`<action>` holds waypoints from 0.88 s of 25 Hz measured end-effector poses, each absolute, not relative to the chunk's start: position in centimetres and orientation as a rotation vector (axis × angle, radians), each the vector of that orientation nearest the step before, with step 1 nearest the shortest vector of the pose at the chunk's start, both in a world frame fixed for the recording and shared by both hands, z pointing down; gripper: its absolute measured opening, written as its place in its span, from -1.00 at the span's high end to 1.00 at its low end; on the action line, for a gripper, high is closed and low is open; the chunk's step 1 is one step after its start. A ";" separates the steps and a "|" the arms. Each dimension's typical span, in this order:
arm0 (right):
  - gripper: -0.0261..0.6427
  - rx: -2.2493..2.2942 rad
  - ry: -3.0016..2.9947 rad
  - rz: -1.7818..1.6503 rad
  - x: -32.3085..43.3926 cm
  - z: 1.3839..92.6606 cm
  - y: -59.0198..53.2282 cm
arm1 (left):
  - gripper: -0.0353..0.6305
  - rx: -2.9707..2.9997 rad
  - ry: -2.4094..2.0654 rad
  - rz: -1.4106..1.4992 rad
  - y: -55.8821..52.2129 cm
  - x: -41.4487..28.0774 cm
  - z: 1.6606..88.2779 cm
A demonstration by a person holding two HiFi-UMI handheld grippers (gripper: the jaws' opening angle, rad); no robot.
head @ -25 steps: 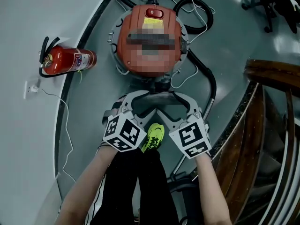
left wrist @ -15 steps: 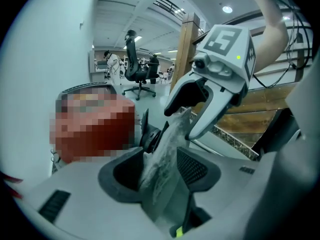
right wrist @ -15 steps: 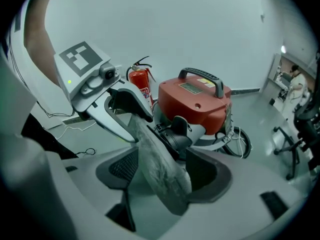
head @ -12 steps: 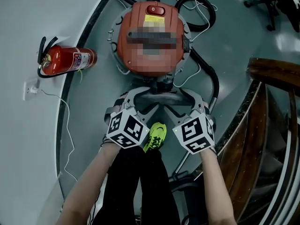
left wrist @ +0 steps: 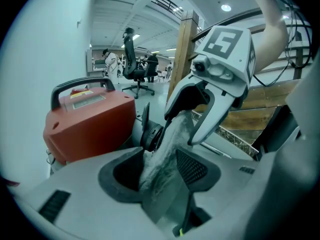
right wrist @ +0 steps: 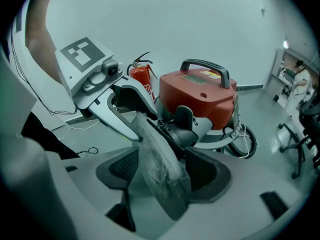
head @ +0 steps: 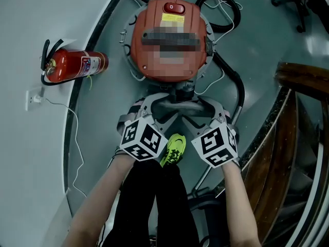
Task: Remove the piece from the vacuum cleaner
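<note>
The red vacuum cleaner (head: 169,40) stands on the floor, its black port facing me. Across that port lies a dusty grey piece (head: 175,107) that reaches from one gripper to the other. My left gripper (head: 154,109) has one end between its pads, and they touch it on both sides (left wrist: 162,154). My right gripper (head: 201,109) has the other end (right wrist: 160,169) between jaws that stand wide. Whether the piece still sits on the port I cannot tell. Each gripper view shows the other gripper on the piece's far end.
A red fire extinguisher (head: 72,66) lies on the floor to the left, with a white cable (head: 72,133) and wall socket (head: 35,98). The black hose (head: 231,81) loops on the right, near a wooden stair railing (head: 303,86). My green shoe (head: 172,149) is below the grippers.
Both grippers have edged a little nearer to the vacuum cleaner, with the grey piece still between them. The vacuum cleaner has not moved.
</note>
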State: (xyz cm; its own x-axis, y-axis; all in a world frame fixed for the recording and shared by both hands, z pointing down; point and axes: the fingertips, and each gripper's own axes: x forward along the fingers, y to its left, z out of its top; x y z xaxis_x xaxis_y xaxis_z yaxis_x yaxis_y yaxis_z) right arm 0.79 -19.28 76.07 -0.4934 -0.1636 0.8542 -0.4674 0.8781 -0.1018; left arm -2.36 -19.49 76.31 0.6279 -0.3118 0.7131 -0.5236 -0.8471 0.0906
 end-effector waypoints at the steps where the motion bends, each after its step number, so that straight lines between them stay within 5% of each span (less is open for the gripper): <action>1: 0.04 0.456 -2.081 0.397 0.8 76.2 -19.3 | 0.27 2.564 -0.673 1.043 -19.5 -2.4 76.4; 22: 0.25 0.478 -2.082 0.359 1.3 76.3 -19.6 | 0.43 2.548 -0.647 1.015 -19.1 -2.4 76.3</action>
State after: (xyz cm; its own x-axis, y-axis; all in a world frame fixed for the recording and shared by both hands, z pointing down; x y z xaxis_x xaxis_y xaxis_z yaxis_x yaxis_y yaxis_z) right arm 1.28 -19.58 76.31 -0.4850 -0.1938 0.8527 -0.4679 0.8813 -0.0658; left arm -2.35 -19.10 76.28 0.6449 -0.2897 0.7073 -0.5188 -0.8455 0.1267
